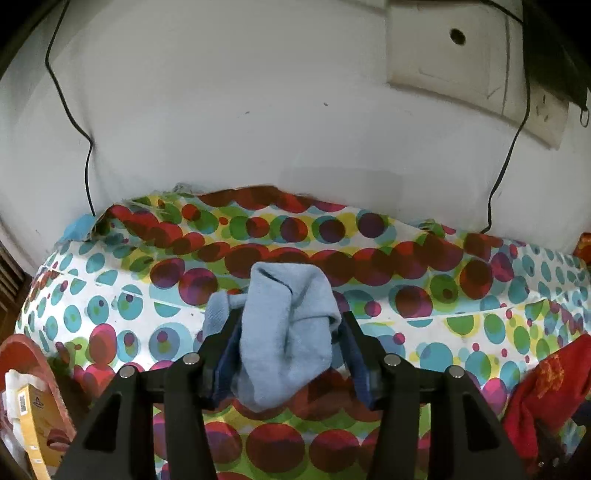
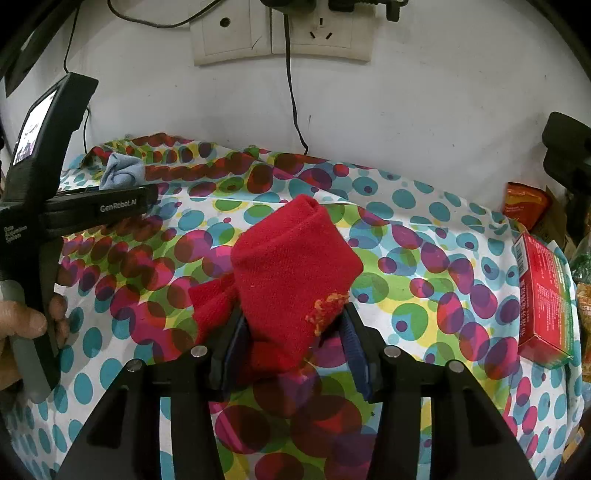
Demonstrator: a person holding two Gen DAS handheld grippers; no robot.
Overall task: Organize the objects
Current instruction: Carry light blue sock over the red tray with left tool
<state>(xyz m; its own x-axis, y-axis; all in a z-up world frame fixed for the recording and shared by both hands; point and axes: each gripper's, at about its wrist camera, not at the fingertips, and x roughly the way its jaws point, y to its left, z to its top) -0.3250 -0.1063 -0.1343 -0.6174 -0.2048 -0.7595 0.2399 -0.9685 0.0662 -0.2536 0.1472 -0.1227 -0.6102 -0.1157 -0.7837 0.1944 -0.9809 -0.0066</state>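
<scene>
My left gripper (image 1: pixel 288 321) is shut on a light blue sock (image 1: pixel 284 332), which bunches up between the blue pads above the dotted cloth. My right gripper (image 2: pixel 291 317) is shut on a red sock (image 2: pixel 291 280) with an orange patch. The red sock also shows at the right edge of the left wrist view (image 1: pixel 543 387). The blue sock (image 2: pixel 122 171) and the left gripper's body (image 2: pixel 74 210) show at the left of the right wrist view, with the person's hand on its handle.
A table with a colourful dotted cloth (image 2: pixel 406 258) stands against a white wall with sockets (image 2: pixel 284 33) and hanging cables. A red box (image 2: pixel 543 306) and snack packets (image 2: pixel 524 203) lie at the right edge. A red basket with a yellow box (image 1: pixel 33 398) sits at the left.
</scene>
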